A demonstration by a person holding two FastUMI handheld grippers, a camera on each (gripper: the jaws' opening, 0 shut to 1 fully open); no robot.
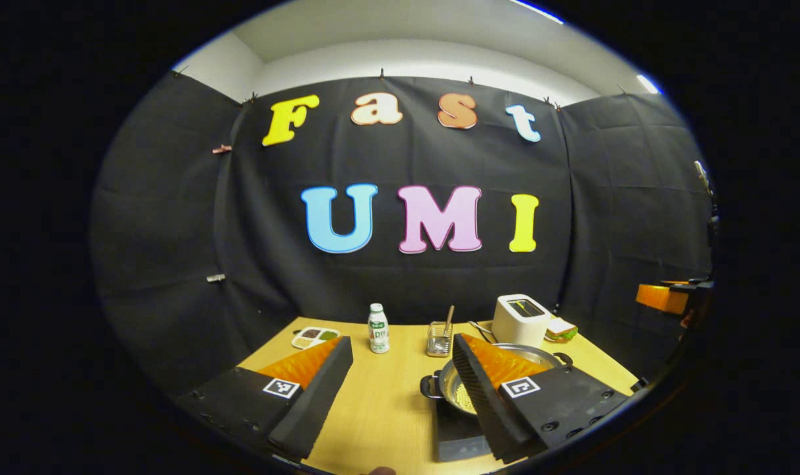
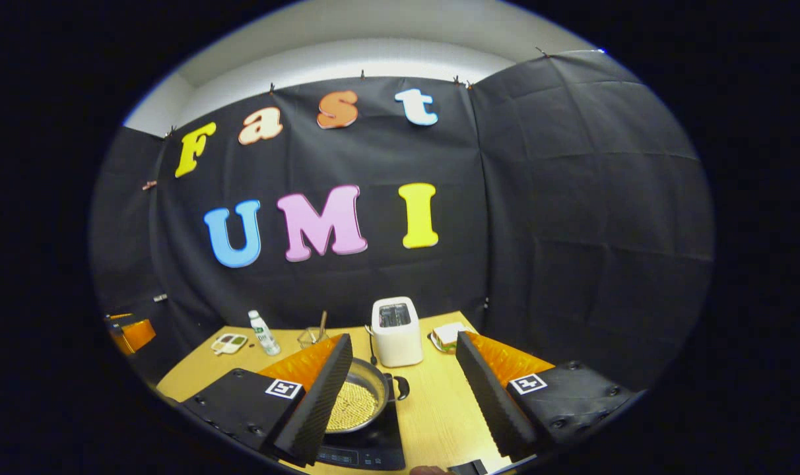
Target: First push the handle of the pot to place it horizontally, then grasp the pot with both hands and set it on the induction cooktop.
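Hovering both sets of fingers (image 1: 400, 382) (image 2: 400, 389) wide open and empty, since the pot (image 2: 357, 402) already sits on the cooktop (image 2: 367, 452) between them.

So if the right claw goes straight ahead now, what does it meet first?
Probably the white toaster, which stands ahead between the open fingers of the right claw; the pot lies lower left. Depth is uncertain.

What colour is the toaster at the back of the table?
White; the toaster shows best in the right gripper view, standing just behind the pot.

Dim booth, light from ceiling strips above; table (image 1: 387, 402) evenly lit, sharp centre, strong fisheye bending at edges.
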